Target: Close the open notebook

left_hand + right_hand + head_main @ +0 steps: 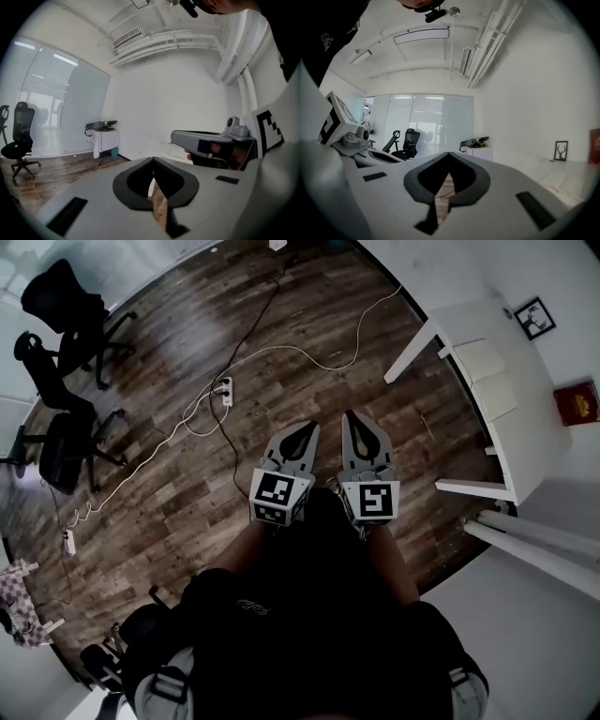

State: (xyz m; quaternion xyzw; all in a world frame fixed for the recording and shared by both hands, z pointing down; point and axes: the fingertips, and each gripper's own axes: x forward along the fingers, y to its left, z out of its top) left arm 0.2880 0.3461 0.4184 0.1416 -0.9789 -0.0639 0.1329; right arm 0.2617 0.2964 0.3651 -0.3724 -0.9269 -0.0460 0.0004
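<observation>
The open notebook lies flat on the white table at the right of the head view, its cream pages facing up. Both grippers hang over the wooden floor in front of the person, well to the left of the table. My left gripper is shut with nothing in it; its tips meet in the left gripper view. Beside it my right gripper is shut and empty as well, tips together in the right gripper view. In that view, pale pages show low at the right, on the table.
A framed picture and a red object stand by the wall behind the table. White cables and a power strip run across the floor. Black office chairs stand at the left. A cloth-covered side table stands by the far wall.
</observation>
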